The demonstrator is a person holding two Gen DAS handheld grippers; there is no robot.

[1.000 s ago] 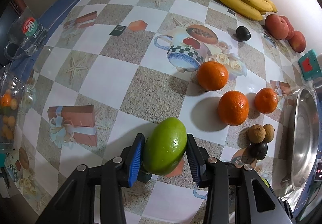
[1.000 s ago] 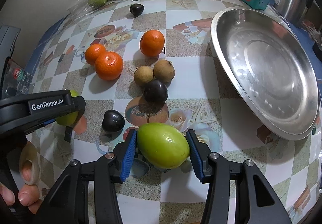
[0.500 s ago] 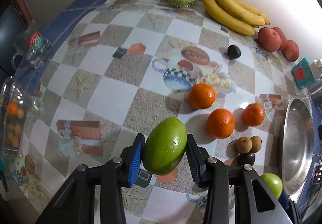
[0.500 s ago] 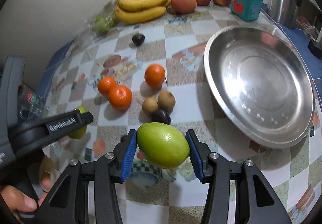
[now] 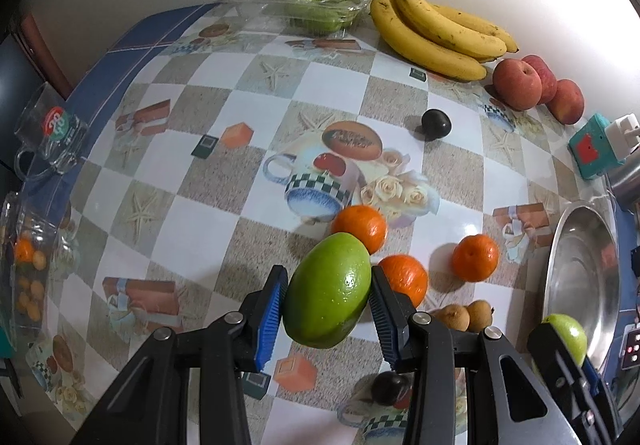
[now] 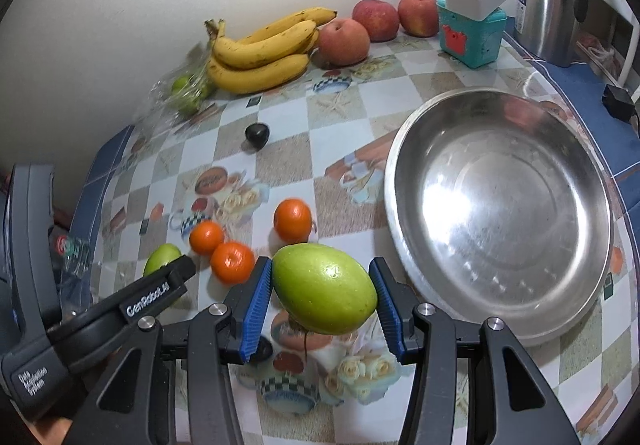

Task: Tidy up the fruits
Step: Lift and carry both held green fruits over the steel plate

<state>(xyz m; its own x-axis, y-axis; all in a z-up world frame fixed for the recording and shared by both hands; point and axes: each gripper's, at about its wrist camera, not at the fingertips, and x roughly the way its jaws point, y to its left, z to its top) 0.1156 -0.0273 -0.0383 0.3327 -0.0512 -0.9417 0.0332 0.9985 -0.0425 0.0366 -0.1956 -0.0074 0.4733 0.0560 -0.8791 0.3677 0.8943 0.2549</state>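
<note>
Step in hand: carrying – both claws hold a green fruit clear of the table, so pick-up looks done and drop-off is next. Likely target is the steel bowl [image 6: 500, 205], empty, just to the right of the right claw [image 6: 320, 297].

Next move, my guess: swing the right claw over the bowl rim, lower, then let go low so the fruit doesn't roll or dent. The left claw [image 5: 326, 309] has farther to go & must pass over the oranges [image 5: 474, 257] w/o knocking them.

Claws: right one partly closed, blue pads pressing both ends of its green fruit [image 6: 324, 289]. Left one the same – pads clamped on the sides of the other green fruit [image 5: 330, 295], tilted. Neither fruit touches the table.
</note>
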